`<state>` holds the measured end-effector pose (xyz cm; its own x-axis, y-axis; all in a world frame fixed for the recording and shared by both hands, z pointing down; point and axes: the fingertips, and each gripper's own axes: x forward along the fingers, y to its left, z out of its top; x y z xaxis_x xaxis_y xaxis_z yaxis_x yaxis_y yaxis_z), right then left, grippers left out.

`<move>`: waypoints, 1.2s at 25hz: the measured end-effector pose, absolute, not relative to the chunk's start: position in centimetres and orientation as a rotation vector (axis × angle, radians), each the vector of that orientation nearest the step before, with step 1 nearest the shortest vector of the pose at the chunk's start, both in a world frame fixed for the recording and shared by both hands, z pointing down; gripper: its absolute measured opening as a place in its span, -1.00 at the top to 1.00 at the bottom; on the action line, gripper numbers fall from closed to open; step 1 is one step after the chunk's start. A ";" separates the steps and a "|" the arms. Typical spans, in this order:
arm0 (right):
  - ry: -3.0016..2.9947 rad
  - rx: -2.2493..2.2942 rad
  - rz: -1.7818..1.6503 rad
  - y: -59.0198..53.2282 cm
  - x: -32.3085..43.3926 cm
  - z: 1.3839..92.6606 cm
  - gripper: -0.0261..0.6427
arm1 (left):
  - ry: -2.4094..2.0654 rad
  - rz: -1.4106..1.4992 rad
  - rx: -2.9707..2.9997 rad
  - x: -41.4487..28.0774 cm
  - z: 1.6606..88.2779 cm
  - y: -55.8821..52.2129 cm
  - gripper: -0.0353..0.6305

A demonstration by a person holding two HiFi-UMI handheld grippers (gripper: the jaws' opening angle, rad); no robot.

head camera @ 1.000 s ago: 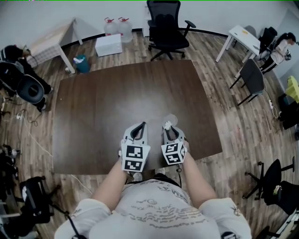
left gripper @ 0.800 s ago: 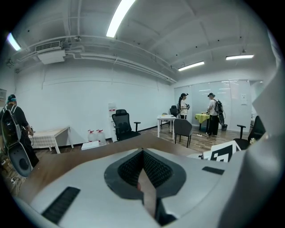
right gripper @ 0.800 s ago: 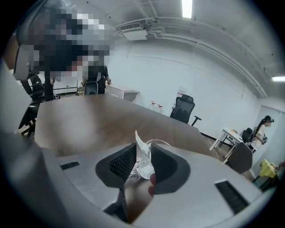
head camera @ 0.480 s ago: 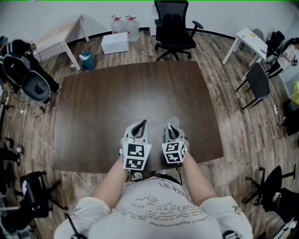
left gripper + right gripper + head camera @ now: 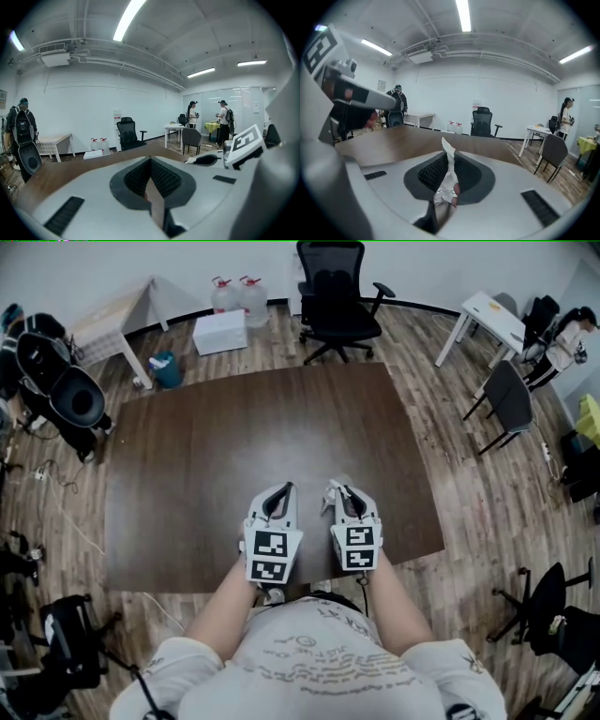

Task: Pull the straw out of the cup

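Note:
My right gripper (image 5: 342,489) hangs just above the near part of the brown table (image 5: 234,446). Its jaws are shut on a thin white straw (image 5: 448,157) that stands up between the pads. Crumpled clear plastic (image 5: 443,193) sits lower in the same grip; I cannot tell whether it is the cup. In the head view only a white bit of the straw (image 5: 330,491) shows at the left of the tips. No cup shows on the table beyond them. My left gripper (image 5: 278,491) sits beside it on the left, its jaws (image 5: 151,161) shut with nothing between them.
A black office chair (image 5: 333,296) stands behind the table's far edge, with water jugs (image 5: 239,292) and a white box (image 5: 217,331) near it. A white table (image 5: 492,315) and grey chair (image 5: 511,395) are at the right. A person (image 5: 52,381) with gear stands at the left.
The right gripper has rolled so its marker cube sits squarer, and it has lifted a little. The clear cup seen past its tips a second ago no longer shows there. The left gripper has kept still.

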<state>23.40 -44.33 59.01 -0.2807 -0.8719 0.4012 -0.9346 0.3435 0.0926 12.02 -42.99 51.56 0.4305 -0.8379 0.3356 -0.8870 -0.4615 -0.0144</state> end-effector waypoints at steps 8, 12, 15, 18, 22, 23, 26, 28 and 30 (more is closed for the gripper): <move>-2.342 1.737 0.269 -41.7 24.7 51.8 0.76 | -1.449 0.414 2.574 13.7 50.7 -42.6 0.88; -2.333 1.853 0.278 -40.0 26.5 49.7 0.77 | -1.403 0.397 2.618 15.0 50.5 -42.5 0.88; -2.264 1.959 0.258 -38.3 28.5 48.8 0.77 | -1.359 0.378 2.649 16.3 50.2 -41.9 0.88; -2.203 2.048 0.225 -36.6 30.2 47.7 0.78 | -1.317 0.368 2.681 17.5 49.6 -41.2 0.88; -2.158 2.091 0.197 -35.6 31.1 46.9 0.78 | -1.273 0.361 2.712 18.6 49.1 -40.7 0.88; -2.154 2.099 0.203 -35.4 31.2 47.0 0.78 | -1.265 0.360 2.717 18.8 49.1 -40.5 0.88; -2.137 2.112 0.215 -34.6 31.7 47.3 0.78 | -1.240 0.363 2.732 19.4 49.1 -40.0 0.88; -2.122 2.111 0.204 -34.3 31.9 47.4 0.79 | -1.229 0.365 2.737 19.6 49.0 -39.8 0.88; -2.114 2.113 0.199 -34.1 31.9 47.5 0.79 | -1.225 0.368 2.742 19.7 48.9 -39.8 0.88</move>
